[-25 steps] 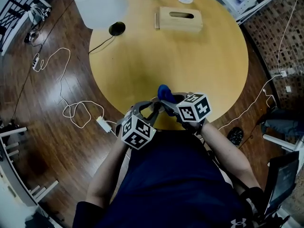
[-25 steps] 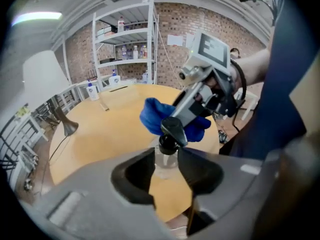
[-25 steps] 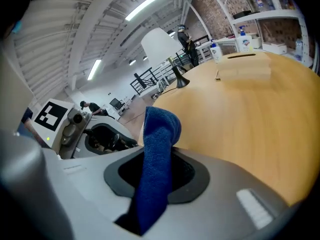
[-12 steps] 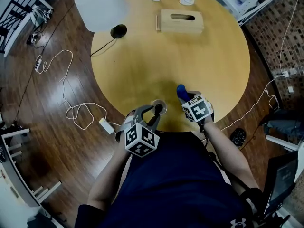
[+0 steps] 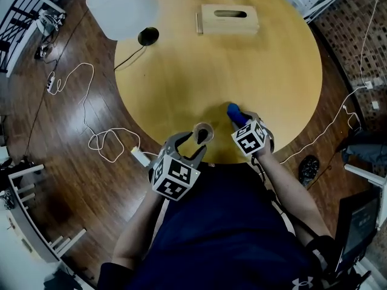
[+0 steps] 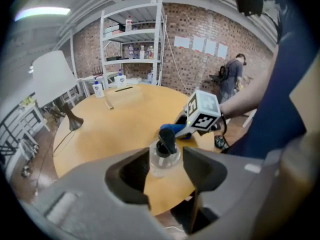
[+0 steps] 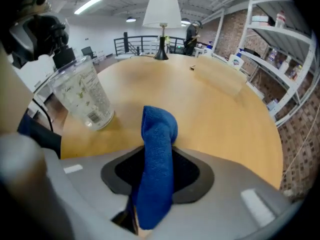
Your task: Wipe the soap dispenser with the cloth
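I have the left gripper (image 6: 165,160) angled down at the near edge of the round wooden surface (image 5: 254,65), and the soap dispenser (image 7: 82,98), a clear bottle with a dark pump, stands upright on the surface between its jaws. Those jaws are opening, and I can see a thin gap beside the bottle, so it is not being squeezed. The right gripper (image 7: 157,170) is just to the right of it, pointing steeply down, with the blue cloth (image 7: 159,131) pinched between its jaws. These are opening too, yet the cloth fills the gap and sticks out past the tips in a rolled fold. Cloth and dispenser sit near each other without touching. A white lamp (image 5: 121,8) and a wooden tissue box (image 5: 228,19) stand at the far side.
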Tool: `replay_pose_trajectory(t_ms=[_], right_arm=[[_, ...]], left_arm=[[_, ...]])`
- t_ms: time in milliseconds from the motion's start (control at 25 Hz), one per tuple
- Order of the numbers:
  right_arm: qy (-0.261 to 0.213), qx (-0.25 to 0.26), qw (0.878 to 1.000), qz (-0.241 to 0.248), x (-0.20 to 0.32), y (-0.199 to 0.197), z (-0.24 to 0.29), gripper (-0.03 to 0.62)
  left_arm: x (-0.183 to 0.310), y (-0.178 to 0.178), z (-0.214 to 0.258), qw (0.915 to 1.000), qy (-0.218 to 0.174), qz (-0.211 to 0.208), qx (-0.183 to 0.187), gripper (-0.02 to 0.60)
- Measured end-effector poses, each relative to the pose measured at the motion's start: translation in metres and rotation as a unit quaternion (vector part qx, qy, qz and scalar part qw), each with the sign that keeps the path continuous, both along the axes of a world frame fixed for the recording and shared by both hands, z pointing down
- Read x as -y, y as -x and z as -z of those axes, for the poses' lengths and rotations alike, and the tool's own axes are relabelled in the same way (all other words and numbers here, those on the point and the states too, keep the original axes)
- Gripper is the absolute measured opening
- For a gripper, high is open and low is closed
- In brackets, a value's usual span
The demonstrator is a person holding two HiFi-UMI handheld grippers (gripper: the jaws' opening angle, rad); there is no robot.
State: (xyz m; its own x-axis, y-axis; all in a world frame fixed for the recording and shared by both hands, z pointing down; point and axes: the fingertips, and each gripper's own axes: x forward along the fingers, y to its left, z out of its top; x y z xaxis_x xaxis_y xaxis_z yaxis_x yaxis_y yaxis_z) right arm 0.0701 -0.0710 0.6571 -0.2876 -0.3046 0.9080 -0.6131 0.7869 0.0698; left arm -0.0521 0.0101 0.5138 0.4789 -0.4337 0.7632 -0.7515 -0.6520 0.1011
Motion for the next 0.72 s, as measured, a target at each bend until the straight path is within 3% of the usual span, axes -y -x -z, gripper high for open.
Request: replay_pose_trajectory(t_ms=[40,120,200,280,440,640,720], right_arm=[[0.007,0.021,1.0,-0.019,0.003,0.001,-0.001,0.117],[0.028,0.073,0.994,-0.072,0.008,0.0,-0.003,0.099],[0.045,0.118,0.985,-0.114,0.009,-0.001,0.004,0.097],[0.053,0.147,0.98,-0.122,0.005,0.0,0.012,0.097],[0.053,0.166,0.976,-0.127,-0.007,0.001,0.02,0.098],[0.046,0.176,0.974,-0.138,-0.014,0.002,0.028,0.1],[0.043,0.188,0.971,-0.14,-0.015,0.004,0.034,0.1]], left_arm=[[0.003,-0.004,0.002,0.9999,0.002,0.008,-0.013,0.216],[0.011,-0.011,0.004,0.9996,-0.005,0.02,-0.018,0.228],[0.017,-0.016,0.003,0.9997,-0.021,0.014,0.008,0.235],[0.022,-0.02,-0.003,0.9985,-0.028,-0.002,0.047,0.235],[0.023,-0.017,-0.029,0.9951,0.0,-0.021,0.097,0.193],[0.021,-0.018,-0.032,0.9971,0.001,-0.014,0.074,0.151],[0.023,-0.016,-0.033,0.9988,0.004,0.001,0.05,0.14]])
